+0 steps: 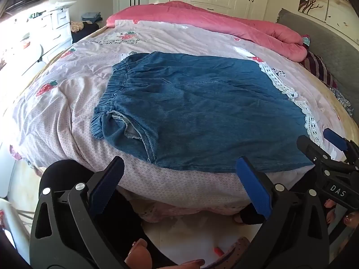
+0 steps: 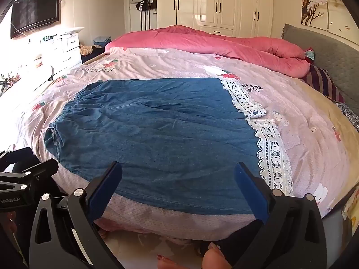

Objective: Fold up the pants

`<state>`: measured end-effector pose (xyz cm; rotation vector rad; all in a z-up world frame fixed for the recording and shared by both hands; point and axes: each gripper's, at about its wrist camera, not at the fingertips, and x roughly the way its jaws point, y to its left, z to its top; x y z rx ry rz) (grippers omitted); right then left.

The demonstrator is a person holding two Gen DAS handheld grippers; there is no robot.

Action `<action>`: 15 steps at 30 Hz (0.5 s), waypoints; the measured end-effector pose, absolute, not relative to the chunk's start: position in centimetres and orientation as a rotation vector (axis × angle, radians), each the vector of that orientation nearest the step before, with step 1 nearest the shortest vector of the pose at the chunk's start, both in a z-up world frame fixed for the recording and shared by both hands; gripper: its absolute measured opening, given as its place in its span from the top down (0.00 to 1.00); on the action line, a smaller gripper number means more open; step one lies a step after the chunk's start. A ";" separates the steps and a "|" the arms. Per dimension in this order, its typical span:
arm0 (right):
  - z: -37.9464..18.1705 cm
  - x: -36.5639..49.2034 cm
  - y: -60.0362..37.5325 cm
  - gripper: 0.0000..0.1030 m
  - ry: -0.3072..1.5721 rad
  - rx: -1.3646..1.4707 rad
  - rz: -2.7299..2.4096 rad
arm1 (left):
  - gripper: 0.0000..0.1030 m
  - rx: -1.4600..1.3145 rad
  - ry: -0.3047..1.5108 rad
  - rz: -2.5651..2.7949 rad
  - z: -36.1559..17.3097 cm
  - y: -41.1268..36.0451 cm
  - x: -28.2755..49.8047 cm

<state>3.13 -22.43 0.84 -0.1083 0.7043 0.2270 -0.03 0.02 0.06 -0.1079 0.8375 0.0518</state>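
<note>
While nothing is yet held, the left gripper (image 1: 179, 186) is kept wide apart over the near edge of the bed (image 1: 67, 103), below the bunched elastic waistband (image 1: 116, 85). The denim pants (image 1: 190, 112) are spread flat on the bedsheet, lace hems (image 2: 269, 148) to the right. The right gripper (image 2: 179, 190) is likewise held wide over the near denim edge. Only one layer could be pinched, or sheet caught with it, and a skewed fold produced.

I'm standing in a home bedroom — a bed (image 2: 303, 134) is filling it, a pink quilt (image 2: 224, 42) bunching along its far side. White wardrobes (image 2: 224, 4) are lining the wall.
</note>
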 end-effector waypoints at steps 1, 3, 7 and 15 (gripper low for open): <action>0.8 3.1 -22.4 0.04 0.706 -0.106 0.229 | 0.09 -0.110 0.835 0.051 0.1 0.1 -0.1; 0.8 3.1 -22.4 0.04 0.708 -0.105 0.227 | 0.09 -0.111 0.831 0.052 0.3 0.0 -0.3; 0.8 3.2 -22.4 0.04 0.712 -0.101 0.232 | 0.09 -0.115 0.827 0.056 0.5 0.1 -0.5; 0.7 3.2 -22.3 0.04 0.715 -0.100 0.233 | 0.09 -0.093 0.835 0.049 0.1 -0.3 0.2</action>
